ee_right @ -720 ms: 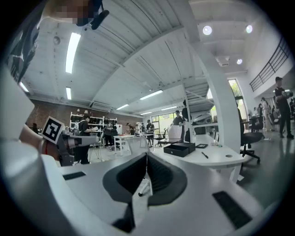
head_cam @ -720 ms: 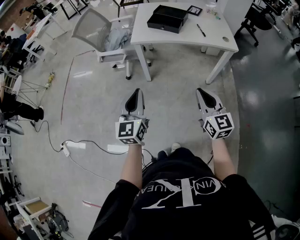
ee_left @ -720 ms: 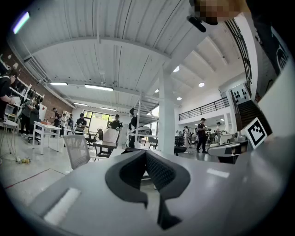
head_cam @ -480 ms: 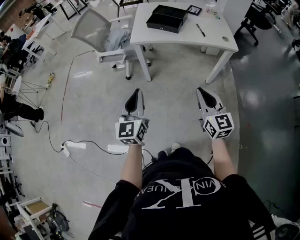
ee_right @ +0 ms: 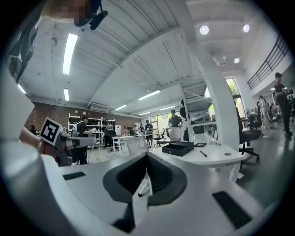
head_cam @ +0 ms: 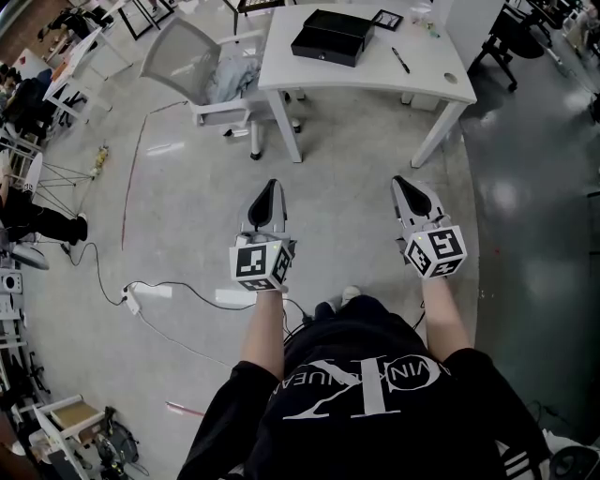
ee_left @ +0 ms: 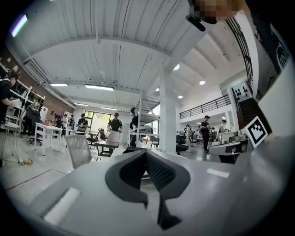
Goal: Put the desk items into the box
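Upper left of head view: grey mesh chair (head_cam: 183,52), cloth dumped on the seat, just beside the white desk (head_cam: 356,80). Not part of the task, just an obstacle on the left-hand approach.

Lower centre-left: left gripper (head_cam: 270,187), jaws pressed fully together, nothing between. Confirmed in left gripper view: only the ribbed pads (ee_left: 159,171) meeting, open hall beyond. Carried closed and pointed forward, probably a neutral transit pose.

Top centre, on the desk: black box (head_cam: 333,36), toward the far left part of the desktop. Right of it: small dark framed item (head_cam: 388,19), then black pen (head_cam: 401,60), both loose on the desktop and apart from the box. Likely the items to load. Near the desk's right edge: small round thing (head_cam: 451,79), too small to identify.

Centre-right: right gripper (head_cam: 410,190), likewise clamped tight on nothing. In right gripper view, box (ee_right: 177,148) and pen (ee_right: 203,153) well beyond the tips.

Well apart from the desk, nothing reachable. Judged not started: walk-up first, then jaws apart before any pick.
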`<action>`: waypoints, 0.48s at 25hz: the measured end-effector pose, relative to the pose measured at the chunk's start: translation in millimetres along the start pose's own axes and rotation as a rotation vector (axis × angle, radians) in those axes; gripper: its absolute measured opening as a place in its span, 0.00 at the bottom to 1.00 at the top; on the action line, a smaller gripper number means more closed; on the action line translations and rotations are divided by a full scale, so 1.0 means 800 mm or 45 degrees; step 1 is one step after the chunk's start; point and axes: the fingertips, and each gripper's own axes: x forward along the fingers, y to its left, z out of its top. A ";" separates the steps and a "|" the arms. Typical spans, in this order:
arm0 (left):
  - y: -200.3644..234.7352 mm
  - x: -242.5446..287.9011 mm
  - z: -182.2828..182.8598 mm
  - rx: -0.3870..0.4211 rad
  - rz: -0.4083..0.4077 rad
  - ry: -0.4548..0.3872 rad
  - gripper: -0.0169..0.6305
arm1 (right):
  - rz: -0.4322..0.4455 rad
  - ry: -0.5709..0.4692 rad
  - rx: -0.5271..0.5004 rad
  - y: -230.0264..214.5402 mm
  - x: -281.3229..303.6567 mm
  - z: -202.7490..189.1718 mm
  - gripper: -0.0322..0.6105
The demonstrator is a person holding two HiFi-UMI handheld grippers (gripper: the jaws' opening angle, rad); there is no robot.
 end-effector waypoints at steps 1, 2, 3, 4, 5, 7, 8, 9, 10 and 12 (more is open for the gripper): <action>0.000 0.000 -0.001 -0.001 0.002 0.001 0.04 | 0.002 0.001 0.000 0.000 0.000 -0.001 0.07; 0.000 0.000 -0.002 -0.001 0.005 0.001 0.04 | 0.003 0.003 0.000 -0.001 0.000 -0.002 0.07; 0.000 0.000 -0.003 -0.001 0.009 0.000 0.04 | 0.003 0.005 -0.001 -0.002 0.001 -0.004 0.08; 0.000 0.001 -0.004 -0.001 0.012 -0.001 0.04 | 0.001 0.007 -0.003 -0.004 0.002 -0.005 0.08; -0.001 0.003 -0.004 0.000 0.014 -0.002 0.04 | -0.003 0.009 -0.007 -0.007 0.002 -0.006 0.08; -0.003 0.007 -0.005 0.001 0.017 -0.008 0.04 | -0.007 0.018 -0.018 -0.012 0.004 -0.009 0.08; -0.004 0.009 -0.004 0.003 0.018 -0.012 0.04 | -0.006 0.022 -0.023 -0.015 0.006 -0.010 0.08; -0.006 0.012 -0.004 0.005 0.018 -0.016 0.04 | -0.003 0.024 -0.026 -0.017 0.007 -0.011 0.08; -0.008 0.015 -0.004 0.006 0.018 -0.019 0.04 | 0.000 0.025 -0.027 -0.020 0.008 -0.012 0.08; -0.014 0.018 -0.005 0.008 0.018 -0.023 0.04 | 0.002 0.022 -0.024 -0.026 0.007 -0.012 0.08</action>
